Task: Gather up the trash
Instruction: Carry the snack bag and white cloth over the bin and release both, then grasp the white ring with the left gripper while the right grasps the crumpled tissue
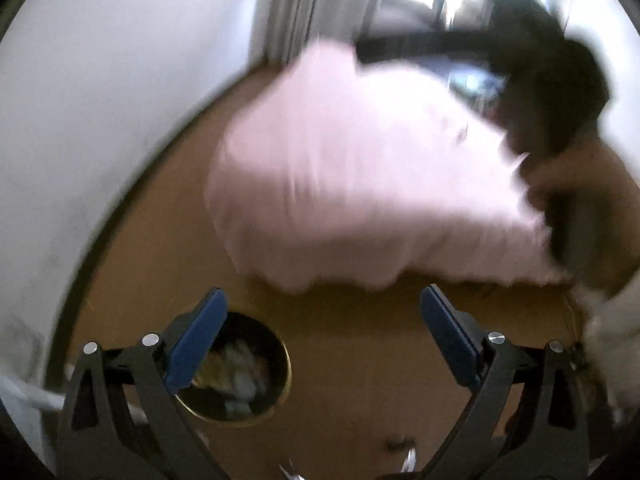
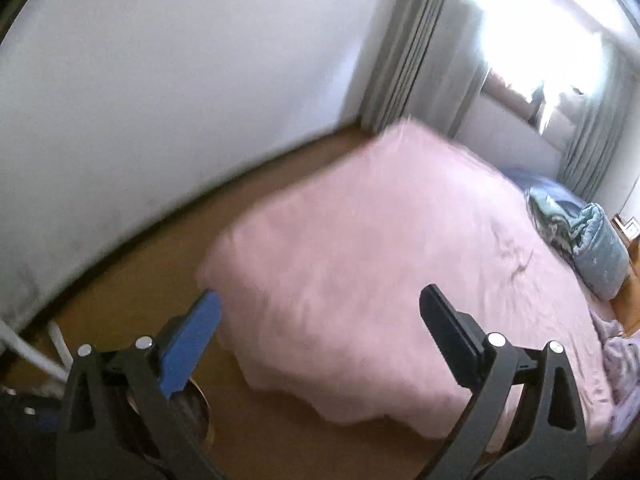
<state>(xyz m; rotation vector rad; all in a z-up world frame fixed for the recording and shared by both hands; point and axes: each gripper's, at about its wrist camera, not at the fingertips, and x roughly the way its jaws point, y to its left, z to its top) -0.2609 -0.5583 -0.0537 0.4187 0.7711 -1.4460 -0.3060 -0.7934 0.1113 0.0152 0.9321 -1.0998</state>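
Observation:
A round dark trash bin (image 1: pixel 236 368) with a gold rim stands on the brown floor, holding crumpled pale trash. My left gripper (image 1: pixel 320 320) is open and empty above the floor, its left finger over the bin. In the right wrist view, my right gripper (image 2: pixel 320 320) is open and empty over the corner of a pink bed (image 2: pixel 400 260). The bin's rim (image 2: pixel 204 412) shows behind its left finger. The other gripper, dark and blurred (image 1: pixel 560 92), is at the upper right of the left wrist view.
The pink bed (image 1: pixel 360 184) fills the middle. A white wall (image 2: pixel 160 100) runs on the left, grey curtains (image 2: pixel 412 52) and a bright window behind. Blue bedding (image 2: pixel 592 248) lies at the bed's far end. White pipes (image 2: pixel 36 356) at lower left.

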